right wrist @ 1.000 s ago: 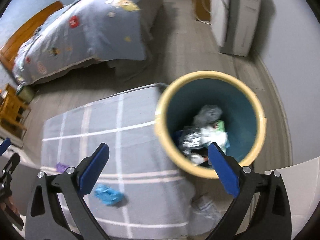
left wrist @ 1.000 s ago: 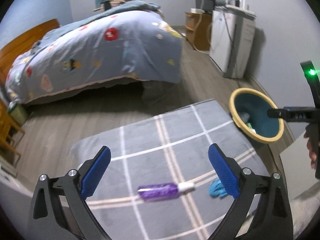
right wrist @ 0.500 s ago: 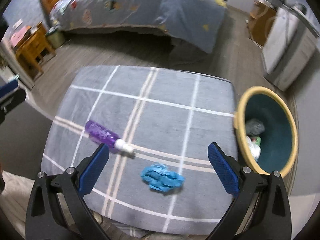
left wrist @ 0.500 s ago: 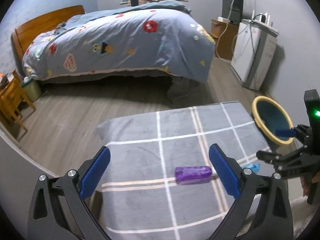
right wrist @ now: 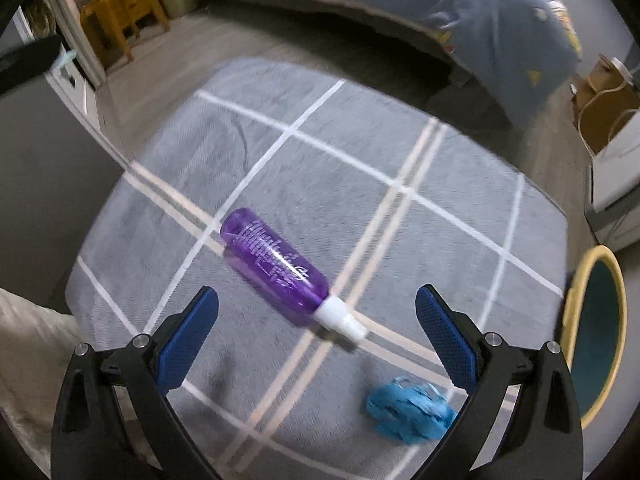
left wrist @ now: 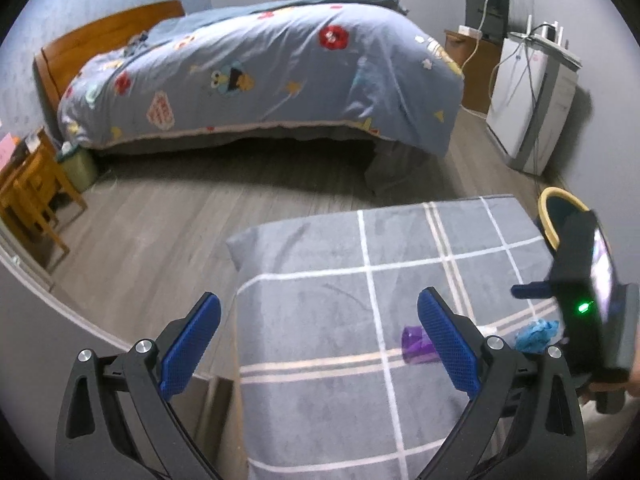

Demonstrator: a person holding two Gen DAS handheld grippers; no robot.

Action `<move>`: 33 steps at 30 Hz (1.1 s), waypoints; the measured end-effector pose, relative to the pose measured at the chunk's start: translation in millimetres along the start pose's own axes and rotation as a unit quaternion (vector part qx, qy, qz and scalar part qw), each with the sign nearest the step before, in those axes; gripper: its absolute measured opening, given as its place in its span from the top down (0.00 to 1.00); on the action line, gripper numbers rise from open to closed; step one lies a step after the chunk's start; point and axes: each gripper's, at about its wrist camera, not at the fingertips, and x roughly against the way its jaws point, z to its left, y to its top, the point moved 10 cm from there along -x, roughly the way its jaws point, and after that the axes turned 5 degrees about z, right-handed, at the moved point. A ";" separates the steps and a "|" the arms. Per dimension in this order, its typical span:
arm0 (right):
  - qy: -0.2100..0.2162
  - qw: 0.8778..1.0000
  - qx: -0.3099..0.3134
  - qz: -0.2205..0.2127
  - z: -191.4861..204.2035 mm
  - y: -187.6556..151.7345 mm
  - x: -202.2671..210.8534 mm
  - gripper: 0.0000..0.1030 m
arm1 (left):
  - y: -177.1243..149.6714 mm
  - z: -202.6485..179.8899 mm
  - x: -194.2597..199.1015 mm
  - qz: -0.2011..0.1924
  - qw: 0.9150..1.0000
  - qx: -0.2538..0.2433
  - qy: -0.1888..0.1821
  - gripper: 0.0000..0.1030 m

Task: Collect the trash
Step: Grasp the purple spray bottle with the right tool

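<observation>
A purple bottle (right wrist: pixel 274 267) with a white cap lies on its side on the grey checked cloth (right wrist: pixel 360 152). A crumpled blue wad (right wrist: pixel 410 406) sits on the cloth nearer to me, to the bottle's right. My right gripper (right wrist: pixel 316 338) hovers open just above the bottle's cap end, holding nothing. My left gripper (left wrist: pixel 318 346) is open and empty over the cloth's left edge; its right finger hides part of the purple bottle (left wrist: pixel 416 340), with the blue wad (left wrist: pixel 536 330) beyond. The yellow-rimmed teal bin (right wrist: pixel 600 336) stands off the cloth's right side.
A bed with a blue patterned duvet (left wrist: pixel 280 72) fills the far side, across grey wood floor (left wrist: pixel 180 216). A white appliance (left wrist: pixel 532 108) stands by the right wall and a wooden chair (left wrist: pixel 28 196) at the left. The right gripper's body (left wrist: pixel 592 300) crosses the left wrist view.
The right gripper swung left away from the bin and came down over the purple bottle and blue wad. The left gripper drew back to the left, toward the cloth's edge.
</observation>
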 end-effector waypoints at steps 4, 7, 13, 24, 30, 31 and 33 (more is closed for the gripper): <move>-0.011 0.999 0.034 0.021 14.8 4.5 -23.6 0.09 | -3.5 8.7 -7.4 0.015 1.000 0.014 -0.012 0.05; -0.015 0.998 0.060 0.028 25.1 9.0 -35.4 0.14 | -4.5 12.8 -10.2 0.020 0.999 0.022 -0.015 0.05; -0.017 0.995 0.079 0.050 32.3 11.6 -57.5 0.40 | -6.6 19.2 -16.5 0.033 0.998 0.041 -0.027 0.05; 0.024 0.998 0.038 0.048 28.6 17.0 -49.4 0.67 | -9.0 16.7 -21.1 0.046 0.996 0.063 -0.048 0.05; 0.024 1.000 0.000 0.020 7.2 18.4 -24.3 0.67 | -6.3 -3.3 -20.8 0.049 0.997 0.043 -0.044 0.05; 0.022 1.000 -0.005 0.016 2.6 19.6 -19.4 0.67 | -6.0 -7.8 -21.1 0.050 0.997 0.038 -0.042 0.05; 0.019 1.000 -0.019 0.006 -6.8 15.8 -8.9 0.67 | -4.9 -19.0 -21.7 0.050 0.998 0.027 -0.041 0.05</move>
